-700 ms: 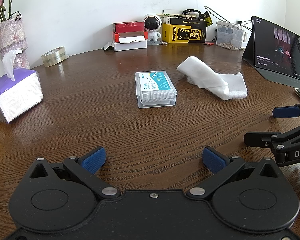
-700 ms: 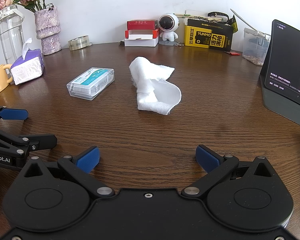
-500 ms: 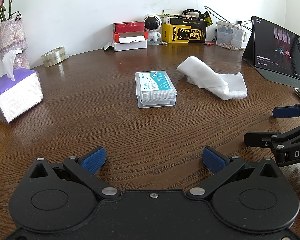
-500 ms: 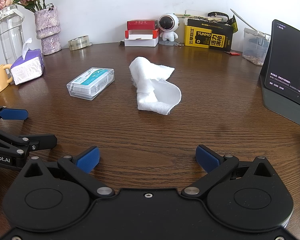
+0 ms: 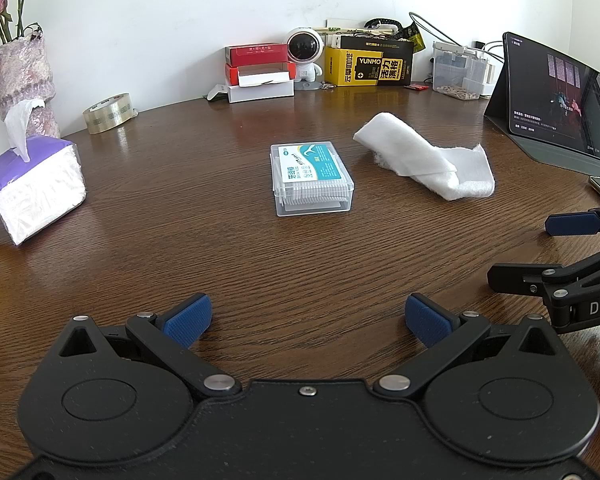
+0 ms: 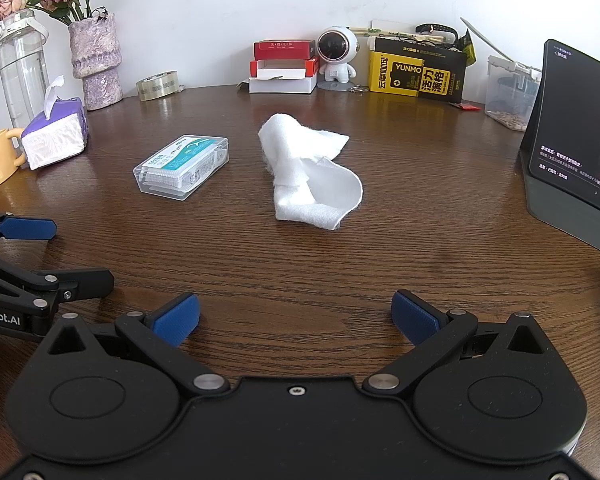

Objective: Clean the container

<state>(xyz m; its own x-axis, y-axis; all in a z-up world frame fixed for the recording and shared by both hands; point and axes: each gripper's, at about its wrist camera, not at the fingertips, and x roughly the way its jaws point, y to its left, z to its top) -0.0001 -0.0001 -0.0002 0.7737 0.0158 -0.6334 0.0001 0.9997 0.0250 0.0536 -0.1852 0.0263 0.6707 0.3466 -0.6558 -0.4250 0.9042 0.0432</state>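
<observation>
You are holding your left gripper [image 5: 307,322] and right gripper [image 6: 296,318] low over the near edge of the table [image 5: 308,256], both spread wide and carrying nothing. Nothing is shifting against the views of a moment ago, so cleaning is not yet starting. The clear container [image 5: 311,183], lid closed, is lying ahead of your left gripper; the white cloth [image 6: 310,176] is lying just beside it, ahead of your right, both untouched.
</observation>
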